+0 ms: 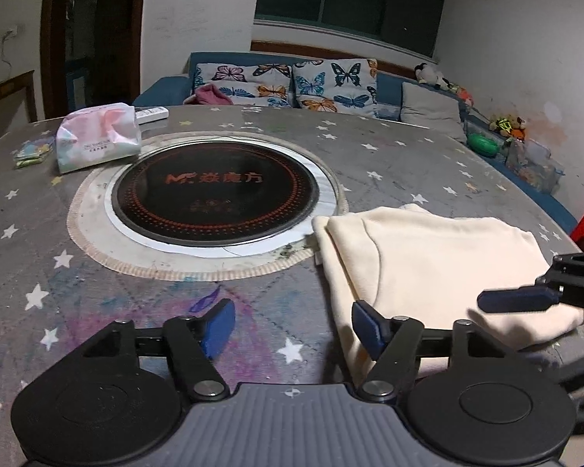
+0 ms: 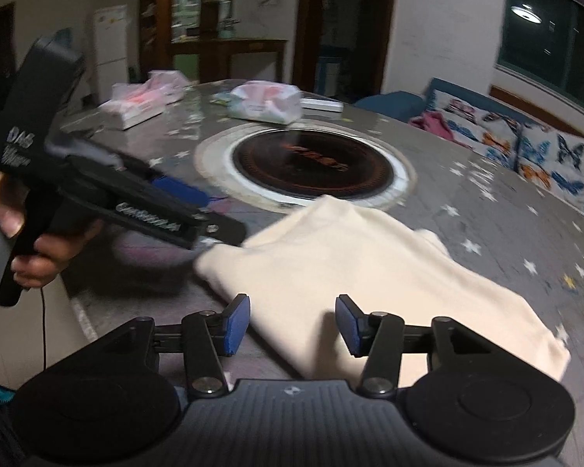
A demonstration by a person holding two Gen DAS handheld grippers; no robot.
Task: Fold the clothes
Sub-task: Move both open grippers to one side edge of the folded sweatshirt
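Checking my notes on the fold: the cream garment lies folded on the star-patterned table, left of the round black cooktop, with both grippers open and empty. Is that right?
One slip: the cream garment lies right of the cooktop, not left, as the left wrist view shows. The rest holds: it lies folded on the table, and the left gripper and right gripper are open and empty.

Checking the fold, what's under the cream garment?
The cream garment lies folded on the starred tablecloth, one corner over the burner's fringed mat. Anything beneath it is covered.
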